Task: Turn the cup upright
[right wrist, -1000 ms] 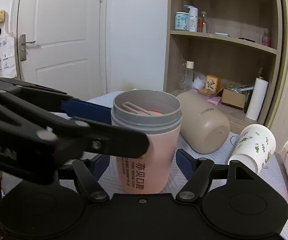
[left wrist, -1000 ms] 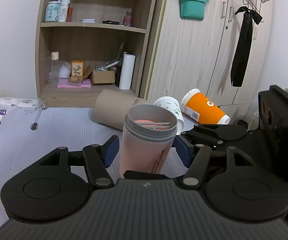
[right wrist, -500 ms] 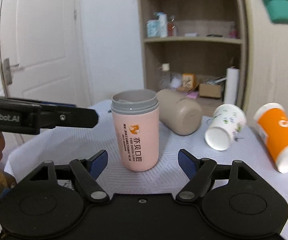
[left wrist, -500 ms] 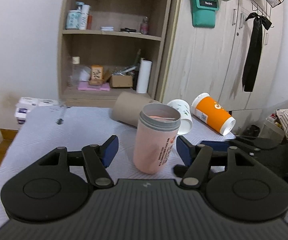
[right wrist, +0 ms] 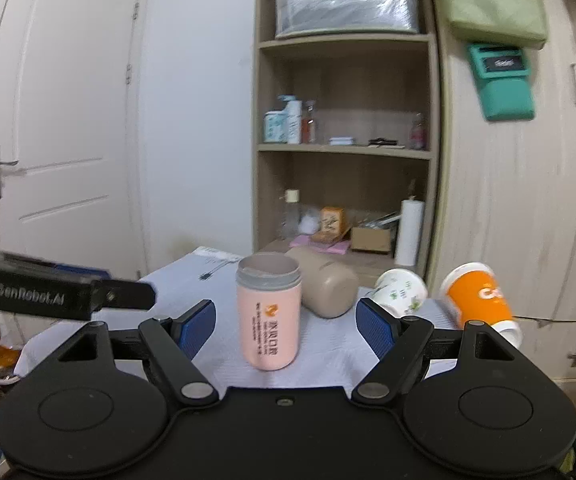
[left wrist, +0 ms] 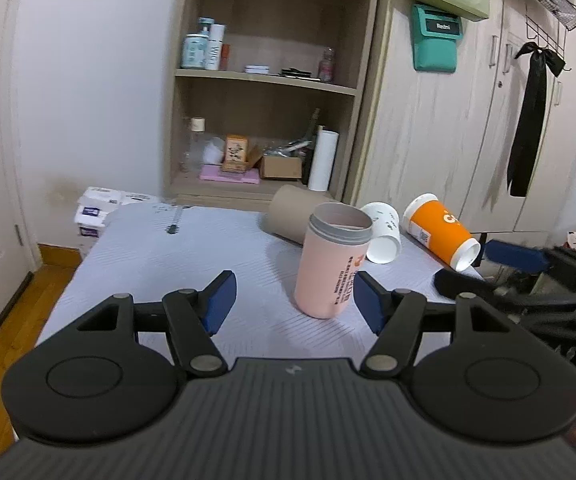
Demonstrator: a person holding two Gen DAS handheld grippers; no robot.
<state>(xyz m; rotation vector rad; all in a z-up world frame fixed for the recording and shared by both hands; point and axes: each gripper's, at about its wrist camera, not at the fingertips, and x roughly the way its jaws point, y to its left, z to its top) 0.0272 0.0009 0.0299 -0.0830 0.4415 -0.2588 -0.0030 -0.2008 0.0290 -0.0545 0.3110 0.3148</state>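
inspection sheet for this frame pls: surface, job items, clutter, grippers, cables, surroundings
Surface: table under a pale ribbed cloth.
Job's things: pink cup upright, mouth up, free of both grippers.
Clutter: tan tumbler, white paper cup and orange cup all lie on their sides behind it.
Grippers: left gripper open, empty; right gripper open, empty.
Cables: nothing seen.
Surroundings: open shelf unit, wardrobe, white door.

tan cup [left wrist: 288, 216] partly hidden behind pink cup [left wrist: 334, 266]
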